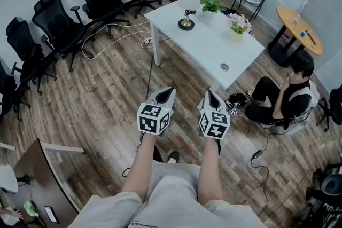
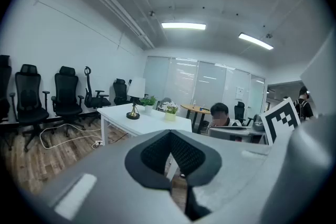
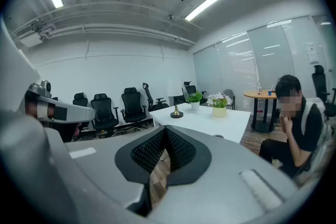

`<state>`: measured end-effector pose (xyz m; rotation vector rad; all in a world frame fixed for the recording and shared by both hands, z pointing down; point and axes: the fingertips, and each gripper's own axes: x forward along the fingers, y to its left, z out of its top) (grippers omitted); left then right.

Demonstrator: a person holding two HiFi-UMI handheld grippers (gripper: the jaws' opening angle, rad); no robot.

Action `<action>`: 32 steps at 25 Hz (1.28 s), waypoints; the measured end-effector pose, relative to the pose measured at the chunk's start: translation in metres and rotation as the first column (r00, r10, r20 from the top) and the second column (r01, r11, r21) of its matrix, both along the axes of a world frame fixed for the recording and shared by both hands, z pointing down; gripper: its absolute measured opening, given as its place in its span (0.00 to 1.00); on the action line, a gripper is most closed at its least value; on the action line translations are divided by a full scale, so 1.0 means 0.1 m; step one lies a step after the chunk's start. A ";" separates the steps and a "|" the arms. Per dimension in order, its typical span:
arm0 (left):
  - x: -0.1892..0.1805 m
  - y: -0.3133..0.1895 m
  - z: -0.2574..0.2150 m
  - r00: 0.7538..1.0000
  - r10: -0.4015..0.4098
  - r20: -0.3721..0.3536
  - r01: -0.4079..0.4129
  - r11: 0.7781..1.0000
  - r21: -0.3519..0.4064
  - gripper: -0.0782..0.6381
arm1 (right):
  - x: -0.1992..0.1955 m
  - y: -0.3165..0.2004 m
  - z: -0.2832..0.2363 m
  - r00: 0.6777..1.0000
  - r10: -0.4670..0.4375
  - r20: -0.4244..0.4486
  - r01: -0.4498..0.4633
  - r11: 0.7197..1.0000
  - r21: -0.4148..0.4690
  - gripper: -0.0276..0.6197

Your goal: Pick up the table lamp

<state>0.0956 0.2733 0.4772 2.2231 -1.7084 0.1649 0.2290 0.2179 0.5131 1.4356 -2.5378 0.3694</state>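
Both forearms point(image 1: 140, 171) reach forward side by side. The left gripper point(image 1: 165, 94) and right gripper point(image 1: 211, 97) point slightly downward, each with jaws closed together on nothing.

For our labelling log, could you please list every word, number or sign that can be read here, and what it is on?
Nothing reads clearly.
Clothes: one line of print at the lower edge, too small to read.
Sheet on the glass wall: blurred.
Left cube, right cube: square markers only, no words.
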 end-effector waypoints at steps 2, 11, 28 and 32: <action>-0.02 0.00 -0.01 1.000 -0.005 0.004 0.005 1.000 0.000 0.11 | -0.02 -0.03 0.00 1.000 -0.006 0.006 0.006 1.000 -0.002 0.07; -0.21 0.09 0.00 1.000 -0.014 -0.002 0.014 1.000 -0.010 0.11 | -0.19 -0.06 0.10 0.999 -0.041 0.002 0.041 0.999 -0.026 0.07; -1.01 -0.74 0.09 1.000 -0.014 -0.023 0.013 0.999 -0.044 0.11 | -0.53 -0.82 0.27 0.995 0.021 0.100 -0.014 0.997 -0.075 0.08; -1.14 -1.19 0.01 0.999 0.031 -0.044 -0.032 0.999 -0.035 0.11 | -0.71 -1.08 0.23 0.995 0.040 0.091 -0.034 0.997 -0.068 0.08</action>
